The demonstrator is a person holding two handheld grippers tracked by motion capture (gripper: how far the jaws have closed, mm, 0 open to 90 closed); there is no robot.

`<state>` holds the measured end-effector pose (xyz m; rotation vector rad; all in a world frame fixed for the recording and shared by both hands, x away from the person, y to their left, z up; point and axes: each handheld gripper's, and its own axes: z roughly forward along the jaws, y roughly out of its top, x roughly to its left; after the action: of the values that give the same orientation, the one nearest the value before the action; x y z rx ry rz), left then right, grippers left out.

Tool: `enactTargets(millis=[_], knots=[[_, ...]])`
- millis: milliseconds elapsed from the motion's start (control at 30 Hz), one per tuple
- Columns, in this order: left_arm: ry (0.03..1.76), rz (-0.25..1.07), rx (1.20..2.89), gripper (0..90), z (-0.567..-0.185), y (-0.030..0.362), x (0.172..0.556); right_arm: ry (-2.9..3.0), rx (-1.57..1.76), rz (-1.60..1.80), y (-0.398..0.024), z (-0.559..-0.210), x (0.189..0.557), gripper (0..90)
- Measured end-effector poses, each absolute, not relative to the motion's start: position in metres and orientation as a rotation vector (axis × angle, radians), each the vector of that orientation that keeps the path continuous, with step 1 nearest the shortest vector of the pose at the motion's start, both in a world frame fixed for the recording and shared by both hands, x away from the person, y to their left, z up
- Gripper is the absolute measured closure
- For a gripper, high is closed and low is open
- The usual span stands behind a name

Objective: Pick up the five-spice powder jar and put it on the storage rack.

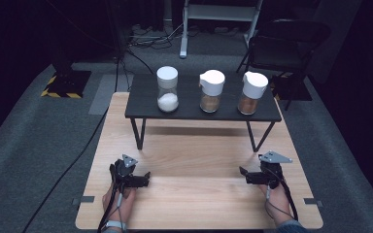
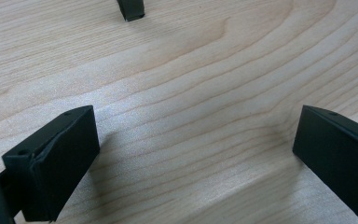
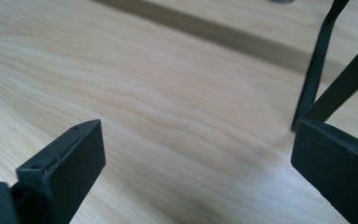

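Three white-lidded jars stand in a row on a low black shelf [image 1: 145, 110] at the far side of the wooden table [image 1: 194, 194]. The left jar [image 1: 167, 90] holds white grains. Brown powder fills the middle jar [image 1: 211, 91] and the right jar [image 1: 252, 93]. My left gripper [image 1: 132, 175] rests low over the table near its front left, open and holding nothing [image 2: 196, 149]. At the front right, my right gripper [image 1: 261, 174] is likewise open over bare wood [image 3: 198, 158]. Both are well short of the shelf.
The shelf stands on thin black legs; one leg foot [image 2: 131, 9] lies ahead of the left gripper, and a pair of legs [image 3: 314, 79] rises close ahead and right of the right gripper. A folding chair [image 1: 284, 43] and cables lie on the grey floor beyond.
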<state>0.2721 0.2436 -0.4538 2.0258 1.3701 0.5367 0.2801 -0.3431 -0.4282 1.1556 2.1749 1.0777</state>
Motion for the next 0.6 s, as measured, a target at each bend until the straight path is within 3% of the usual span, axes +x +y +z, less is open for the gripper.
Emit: enactTargets(millis=[600], knots=[[1.370,0.537,2.028,0.4,-0.454,0.244,0.272,2.214,1.216,0.999,-0.339,-0.451,0.281,2.0]])
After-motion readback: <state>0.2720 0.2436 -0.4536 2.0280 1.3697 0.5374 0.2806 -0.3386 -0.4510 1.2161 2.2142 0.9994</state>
